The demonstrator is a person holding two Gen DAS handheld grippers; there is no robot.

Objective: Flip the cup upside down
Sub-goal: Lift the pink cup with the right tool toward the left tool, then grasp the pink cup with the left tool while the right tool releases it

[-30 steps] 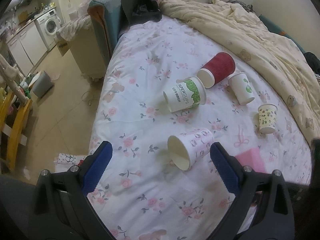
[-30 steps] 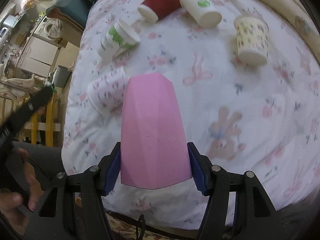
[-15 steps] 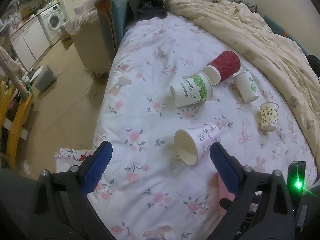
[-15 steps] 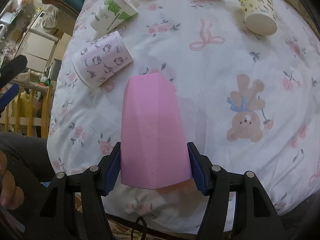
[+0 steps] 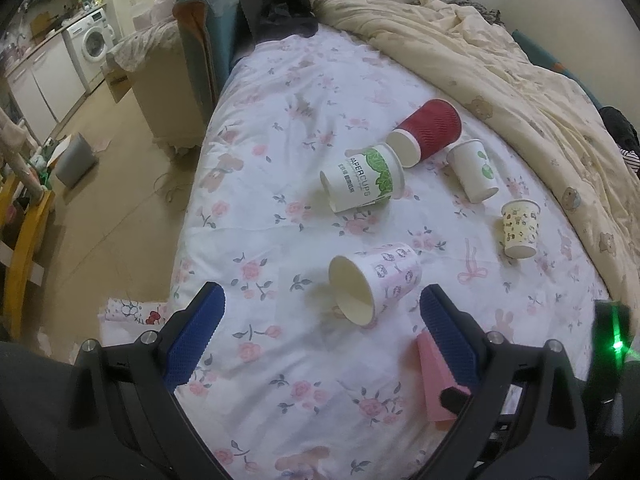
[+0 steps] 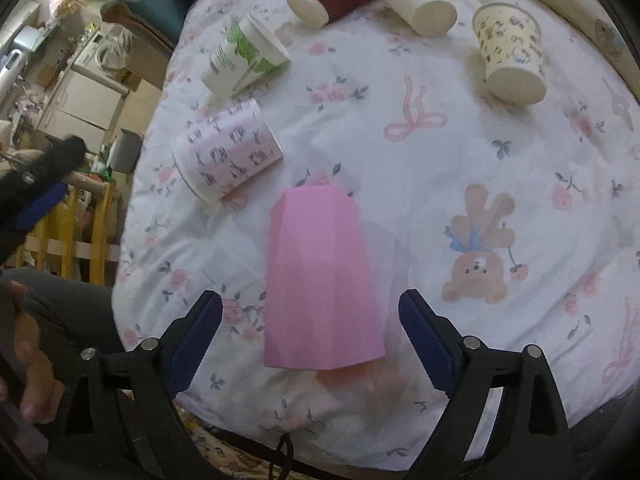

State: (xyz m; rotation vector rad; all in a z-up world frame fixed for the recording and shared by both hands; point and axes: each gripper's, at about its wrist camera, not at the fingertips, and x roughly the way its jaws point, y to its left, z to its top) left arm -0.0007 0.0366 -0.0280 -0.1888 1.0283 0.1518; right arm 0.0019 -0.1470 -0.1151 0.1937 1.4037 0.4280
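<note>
**Pink cup released upside down near the bed's front edge**

The right hand-held gripper point(image 6: 310, 334) hovers low over the bed point(image 6: 460, 168), tilted down, its blue fingers point(image 6: 426, 346) spread wide on either side of the pink faceted cup point(image 6: 322, 280) with a clear gap on both sides. The cup stands upside down on the floral sheet, wide mouth down and narrow base up, close to the bed's front edge. Half a second ago the same fingers were pressed against the cup's sides; now they have parted and let it go.

The left hand-held gripper point(image 5: 320, 334) is held above the front edge of the bed, angled down, jaws wide and empty. It has barely shifted since the earlier frame. A pink-patterned paper cup point(image 5: 376, 284) lies on its side just beyond its fingertips, mouth toward the camera, as it did before. Part of the pink cup point(image 5: 432, 380) shows behind this gripper's right finger.

Farther toward the middle of the bed, a green-leaf "PAPER CUPS" cup point(image 5: 364, 182), a red ribbed cup point(image 5: 428, 130) and a white cup with green dots point(image 5: 474, 174) lie on their sides. A yellow-patterned cup point(image 5: 519, 228) stands mouth up, near the cream duvet point(image 5: 520, 80).
</note>
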